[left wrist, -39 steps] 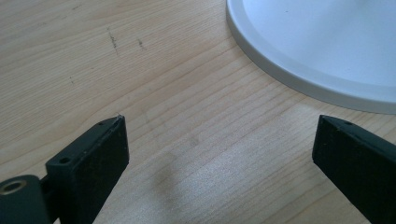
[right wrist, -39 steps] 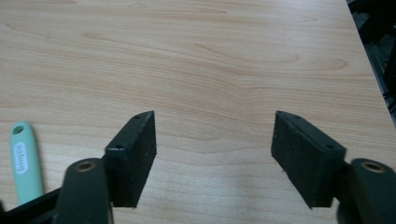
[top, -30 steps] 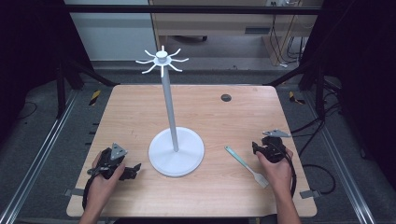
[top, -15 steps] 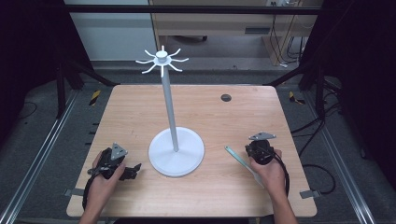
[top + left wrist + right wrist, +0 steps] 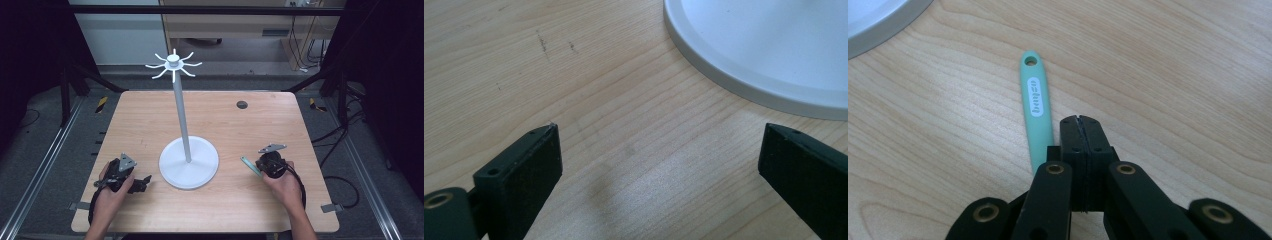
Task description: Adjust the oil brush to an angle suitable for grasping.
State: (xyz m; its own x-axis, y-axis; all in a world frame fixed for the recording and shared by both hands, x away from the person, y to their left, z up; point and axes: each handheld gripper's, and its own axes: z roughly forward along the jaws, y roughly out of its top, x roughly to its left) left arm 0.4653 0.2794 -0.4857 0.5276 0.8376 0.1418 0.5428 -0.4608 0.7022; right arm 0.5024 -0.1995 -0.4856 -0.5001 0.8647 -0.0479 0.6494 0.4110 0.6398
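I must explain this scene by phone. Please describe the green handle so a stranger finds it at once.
Start at the white stand in the middle of the wooden table. To its right, beside the shut right gripper, lies the mint-green handle. It alone is green, with a hole at its end and a white label.

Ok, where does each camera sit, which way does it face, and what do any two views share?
High view: above the person's side, looking forward and down at the table; both forearms and hands show.
Left gripper view: rides the left gripper, looking along its spread jaws at wood and the white stand base.
Right gripper view: rides the right gripper, jaws together, beside a green handle.
Shared: the stand base.
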